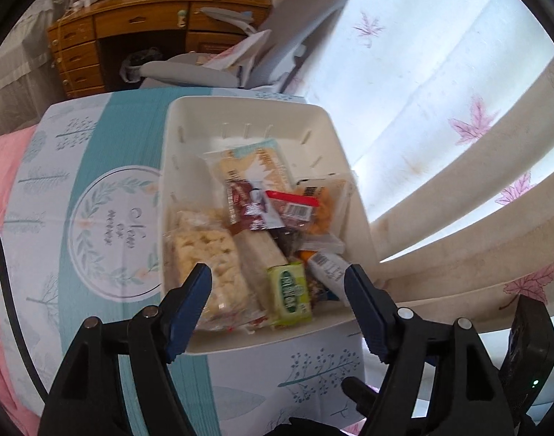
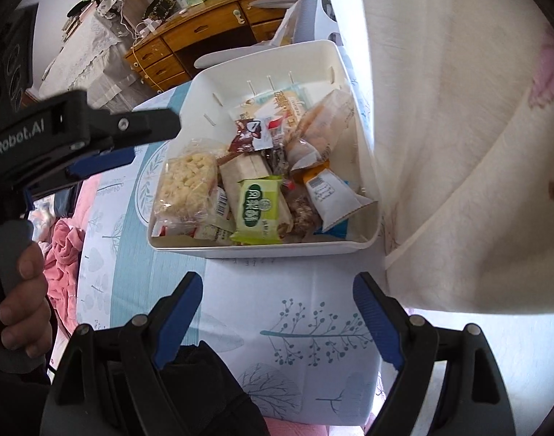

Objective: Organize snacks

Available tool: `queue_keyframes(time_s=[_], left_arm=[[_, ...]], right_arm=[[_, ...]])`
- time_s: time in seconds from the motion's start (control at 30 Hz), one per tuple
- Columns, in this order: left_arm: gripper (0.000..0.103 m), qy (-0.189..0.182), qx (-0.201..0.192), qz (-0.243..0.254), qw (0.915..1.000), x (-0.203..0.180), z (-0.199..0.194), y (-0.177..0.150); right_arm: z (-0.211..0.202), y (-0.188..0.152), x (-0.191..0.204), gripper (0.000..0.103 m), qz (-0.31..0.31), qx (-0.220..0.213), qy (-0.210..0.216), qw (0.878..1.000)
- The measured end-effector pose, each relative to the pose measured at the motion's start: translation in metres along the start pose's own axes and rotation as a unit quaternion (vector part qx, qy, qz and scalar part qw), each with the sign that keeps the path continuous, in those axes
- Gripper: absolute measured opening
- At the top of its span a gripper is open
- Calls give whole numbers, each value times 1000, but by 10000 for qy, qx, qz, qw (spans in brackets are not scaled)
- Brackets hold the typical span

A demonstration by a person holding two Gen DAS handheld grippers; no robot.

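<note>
White bin [image 2: 204,72] on bench w/ leaf-print teal cloth [image 2: 295,309], right beside curtain [image 2: 458,145]. Packed w/ snacks: puffed-rice bar [image 2: 186,185] in clear wrap at left, green packet [image 2: 258,207] near front, white pouch [image 2: 331,196] w/ barcode at right, red-brown sachet [image 2: 246,136] mid. Left tongs [image 1: 277,283] wide open, empty, tips over bin's near edge. Right tongs [image 2: 277,290] wide open, empty, short of bin

Left claw [image 1: 277,283] gapes over snack-filled bin [image 1: 240,112].
</note>
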State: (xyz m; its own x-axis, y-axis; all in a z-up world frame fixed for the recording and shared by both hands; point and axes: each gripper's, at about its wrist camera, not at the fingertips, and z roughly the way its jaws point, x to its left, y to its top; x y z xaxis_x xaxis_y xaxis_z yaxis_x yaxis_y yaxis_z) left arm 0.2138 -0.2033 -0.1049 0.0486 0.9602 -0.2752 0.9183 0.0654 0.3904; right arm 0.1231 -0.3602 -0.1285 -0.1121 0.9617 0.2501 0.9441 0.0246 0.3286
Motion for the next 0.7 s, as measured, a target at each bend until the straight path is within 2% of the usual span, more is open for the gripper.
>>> queue_keyframes(time_s=[0.27, 0.5, 0.7], left_arm=[[75, 257, 57, -377, 9989, 54, -28, -30], [79, 464, -7, -310, 9984, 102, -68, -62], [85, 677, -189, -71, 9975, 142, -117, -81]], right_arm=[[2, -7, 32, 86, 67, -66, 25, 10000], [-1, -23, 69, 88, 302, -220, -71, 9993], [-14, -39, 108, 96, 622, -369, -88, 9973]])
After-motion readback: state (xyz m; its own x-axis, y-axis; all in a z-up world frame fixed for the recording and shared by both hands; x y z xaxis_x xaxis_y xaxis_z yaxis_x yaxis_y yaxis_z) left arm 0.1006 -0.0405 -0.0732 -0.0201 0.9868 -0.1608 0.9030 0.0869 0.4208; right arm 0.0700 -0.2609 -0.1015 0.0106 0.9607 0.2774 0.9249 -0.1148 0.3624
